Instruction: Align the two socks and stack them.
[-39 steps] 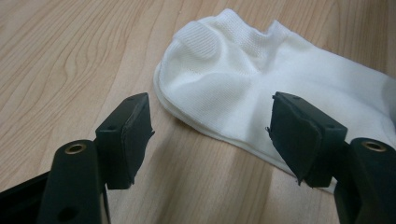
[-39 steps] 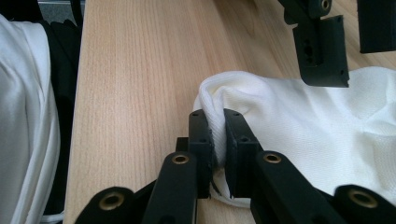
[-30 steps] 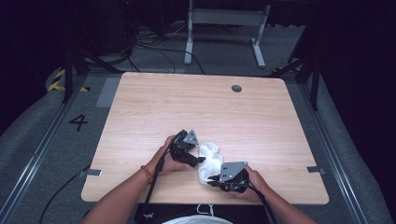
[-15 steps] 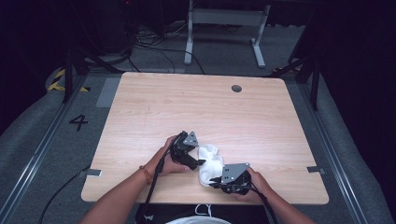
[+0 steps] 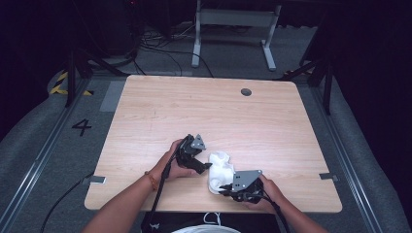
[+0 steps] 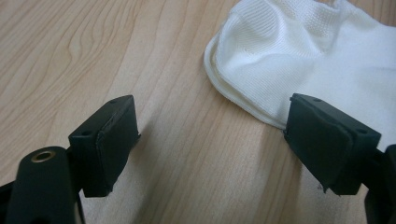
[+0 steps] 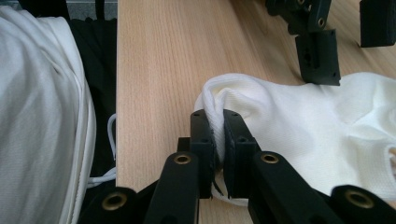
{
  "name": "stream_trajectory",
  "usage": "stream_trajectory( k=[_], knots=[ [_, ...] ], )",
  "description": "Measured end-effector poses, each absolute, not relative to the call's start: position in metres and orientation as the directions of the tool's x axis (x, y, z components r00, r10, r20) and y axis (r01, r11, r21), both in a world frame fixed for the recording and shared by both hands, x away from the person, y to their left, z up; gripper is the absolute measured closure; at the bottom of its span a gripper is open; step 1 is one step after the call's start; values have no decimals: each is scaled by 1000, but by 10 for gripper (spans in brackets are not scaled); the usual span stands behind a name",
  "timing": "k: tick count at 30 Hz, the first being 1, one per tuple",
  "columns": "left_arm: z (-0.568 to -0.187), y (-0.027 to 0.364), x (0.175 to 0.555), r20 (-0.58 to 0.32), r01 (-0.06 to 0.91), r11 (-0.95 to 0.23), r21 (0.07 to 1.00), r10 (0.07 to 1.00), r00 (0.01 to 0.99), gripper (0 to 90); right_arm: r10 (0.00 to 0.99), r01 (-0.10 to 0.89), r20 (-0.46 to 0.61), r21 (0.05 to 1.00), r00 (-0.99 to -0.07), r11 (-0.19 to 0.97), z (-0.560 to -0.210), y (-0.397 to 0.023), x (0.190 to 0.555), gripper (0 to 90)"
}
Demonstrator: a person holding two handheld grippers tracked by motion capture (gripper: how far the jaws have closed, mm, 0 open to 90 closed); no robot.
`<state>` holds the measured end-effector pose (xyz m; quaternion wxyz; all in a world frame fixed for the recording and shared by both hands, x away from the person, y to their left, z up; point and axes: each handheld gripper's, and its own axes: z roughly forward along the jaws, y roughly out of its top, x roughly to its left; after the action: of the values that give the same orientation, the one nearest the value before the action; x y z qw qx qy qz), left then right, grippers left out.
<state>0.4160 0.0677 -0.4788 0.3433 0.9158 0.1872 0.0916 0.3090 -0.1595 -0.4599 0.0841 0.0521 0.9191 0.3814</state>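
Left gripper view: left gripper [image 6: 212, 149] fingers have just opened wide over bare tabletop [image 6: 93, 56], white sock [image 6: 317, 60] just beyond its one finger, released, while right gripper [image 7: 218, 122] fingers pinch a sock fold, likely regrasp next.

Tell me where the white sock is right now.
In the high view the white sock lies near the table's front edge, between both grippers: the right gripper pinches it, the open left gripper beside it.

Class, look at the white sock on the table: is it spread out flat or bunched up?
Bunched up. The white sock lies crumpled on the table, folds showing, with the right gripper pinching a ridge of its fabric.
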Motion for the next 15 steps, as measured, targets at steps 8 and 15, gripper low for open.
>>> stream_trajectory(
  k=[8,15],
  knots=[
    [-478,56,409,86,225,-710,667,374,924,175,169,31,-122,719,-978,695,-449,-167,302,846],
    [-470,59,408,-27,270,-643,717,362,932,230,183,34,-131,719,-974,694,-443,-173,300,845]
  ],
)
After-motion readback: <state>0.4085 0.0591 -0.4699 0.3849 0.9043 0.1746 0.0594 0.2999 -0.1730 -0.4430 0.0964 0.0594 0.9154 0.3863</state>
